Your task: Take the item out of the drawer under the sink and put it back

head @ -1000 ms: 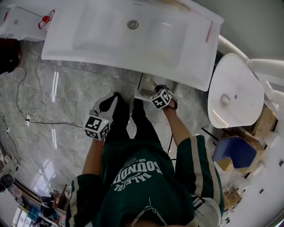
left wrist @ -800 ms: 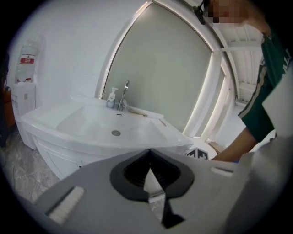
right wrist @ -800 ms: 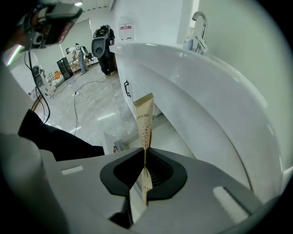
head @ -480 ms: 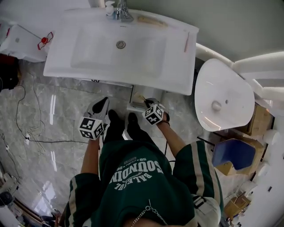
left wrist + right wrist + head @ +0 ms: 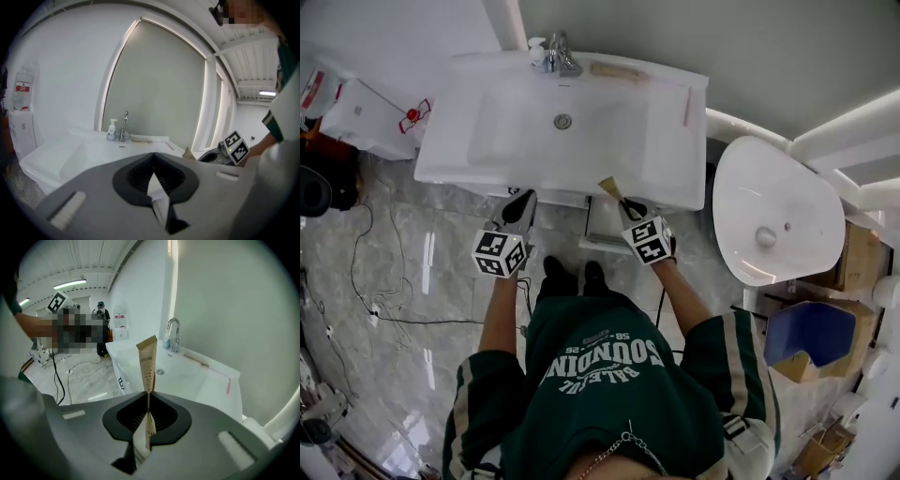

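Observation:
My right gripper [image 5: 623,204] is shut on a slim tan packet [image 5: 609,187] and holds it upright at the front edge of the white sink [image 5: 487,141]. In the right gripper view the packet [image 5: 147,364] sticks up from between the closed jaws [image 5: 148,397], over the sink [image 5: 197,380]. The open drawer [image 5: 602,225] shows below the sink, beside that gripper. Left of it, my left gripper [image 5: 519,208] hangs in front of the sink with its jaws closed and nothing between them [image 5: 152,166]. The left gripper view also catches the right gripper's marker cube [image 5: 236,146].
A faucet [image 5: 561,56] and soap bottle [image 5: 536,49] stand at the sink's back, and a pink toothbrush [image 5: 686,106] lies at its right. A white oval fixture [image 5: 769,211] is close on the right. Cables [image 5: 384,300] trail over the marble floor at left.
Both grippers have risen. The right one has lifted the tan packet out of the drawer area up to the sink's front edge. The head view now looks more squarely over the sink.

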Demonstrator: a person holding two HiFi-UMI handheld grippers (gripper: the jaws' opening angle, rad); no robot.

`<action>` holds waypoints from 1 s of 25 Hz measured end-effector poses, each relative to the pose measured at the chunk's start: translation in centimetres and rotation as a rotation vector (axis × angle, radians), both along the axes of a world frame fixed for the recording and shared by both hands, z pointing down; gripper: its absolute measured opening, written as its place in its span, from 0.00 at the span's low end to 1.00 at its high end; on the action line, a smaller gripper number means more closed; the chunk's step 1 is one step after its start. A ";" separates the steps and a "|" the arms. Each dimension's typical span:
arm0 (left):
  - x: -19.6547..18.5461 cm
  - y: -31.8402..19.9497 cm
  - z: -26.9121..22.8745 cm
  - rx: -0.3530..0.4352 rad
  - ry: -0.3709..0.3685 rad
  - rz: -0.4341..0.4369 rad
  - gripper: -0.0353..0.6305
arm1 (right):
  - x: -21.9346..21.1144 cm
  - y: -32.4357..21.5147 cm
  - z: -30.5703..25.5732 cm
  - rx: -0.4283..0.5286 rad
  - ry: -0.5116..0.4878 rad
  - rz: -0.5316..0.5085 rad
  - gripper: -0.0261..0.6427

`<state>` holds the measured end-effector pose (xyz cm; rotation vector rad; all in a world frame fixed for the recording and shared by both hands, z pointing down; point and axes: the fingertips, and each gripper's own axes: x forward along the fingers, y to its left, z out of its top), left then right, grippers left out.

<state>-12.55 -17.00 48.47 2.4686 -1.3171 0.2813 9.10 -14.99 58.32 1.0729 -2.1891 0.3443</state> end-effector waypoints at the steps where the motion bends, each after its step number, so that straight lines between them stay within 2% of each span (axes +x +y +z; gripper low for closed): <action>1: 0.0 -0.4 -0.8 0.016 -0.004 0.004 0.13 | 0.1 -0.8 -1.5 0.025 -0.017 0.015 0.07; 9: 0.6 -3.5 -6.1 0.134 -0.016 0.007 0.13 | 1.9 -5.6 -12.9 0.229 -0.134 0.108 0.07; 13: 0.0 -4.5 -8.4 0.181 -0.016 0.003 0.13 | 2.3 -6.7 -18.4 0.311 -0.241 0.145 0.07; 17: -0.1 -4.7 -9.7 0.206 -0.010 0.007 0.13 | 2.6 -6.8 -21.3 0.340 -0.316 0.172 0.07; 25: 0.4 -4.7 -9.6 0.201 -0.001 0.032 0.13 | 2.4 -6.4 -20.1 0.315 -0.324 0.202 0.07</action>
